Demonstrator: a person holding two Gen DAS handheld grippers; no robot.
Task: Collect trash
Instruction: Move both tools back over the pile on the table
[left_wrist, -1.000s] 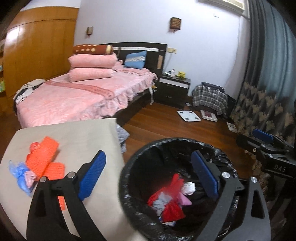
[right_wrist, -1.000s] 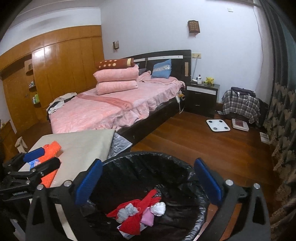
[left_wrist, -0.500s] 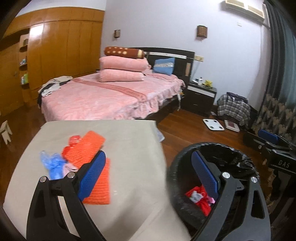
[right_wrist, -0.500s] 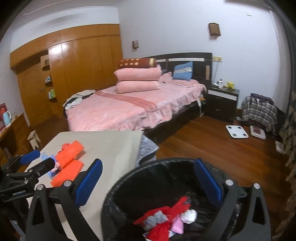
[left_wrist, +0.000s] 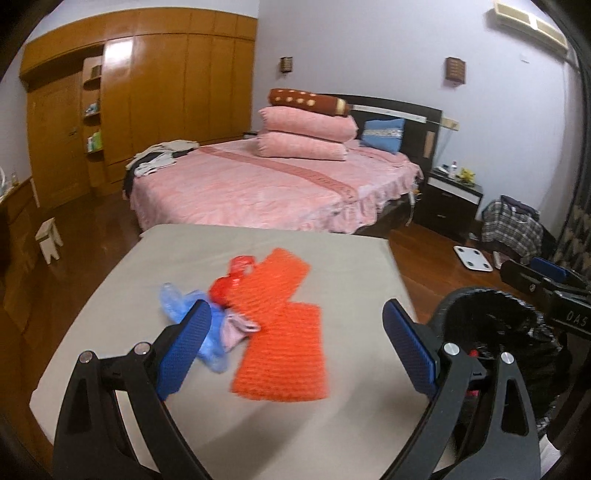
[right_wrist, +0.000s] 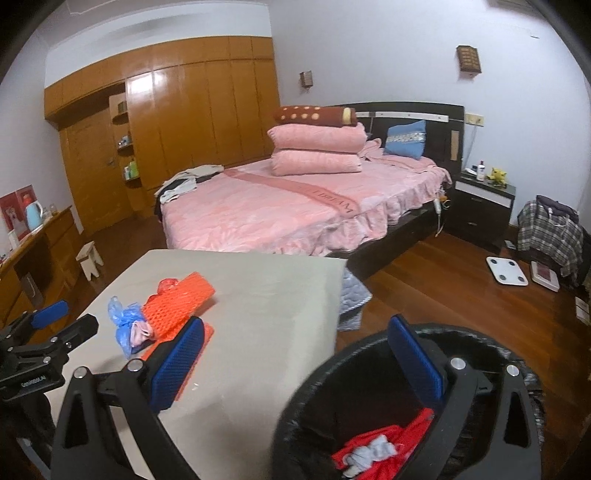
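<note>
The left gripper (left_wrist: 295, 343) is hanging over the beige table (left_wrist: 332, 424) with its jaws spread wide and nothing between them, its blue pads (left_wrist: 184, 349) framing a heap of trash. In that heap two orange mesh pieces (left_wrist: 282, 343) are lying overlapped near the middle of the table, with a red plastic scrap (left_wrist: 231, 278) touching them at about 10 o'clock and a blue plastic bag (left_wrist: 177, 299) and a small pink scrap (left_wrist: 236, 328) lying at about 9 o'clock, partly hidden behind the left pad. The black-lined trash bin (left_wrist: 491, 314) is standing just beside the table at 3 o'clock from the heap. The right gripper (right_wrist: 295, 354) is hovering over the gap between table edge and bin, its jaws likewise released and empty, with the right pad over the bin's mouth. Inside the bin, red and pale scraps (right_wrist: 373, 446) are lying at the bottom. At 12 o'clock, well apart from the table, a pink bed (left_wrist: 266, 188) is carrying stacked pillows (left_wrist: 306, 136), and a white scale (right_wrist: 506, 271) is lying on the wooden floor (right_wrist: 424, 291) at about 2 o'clock.
</note>
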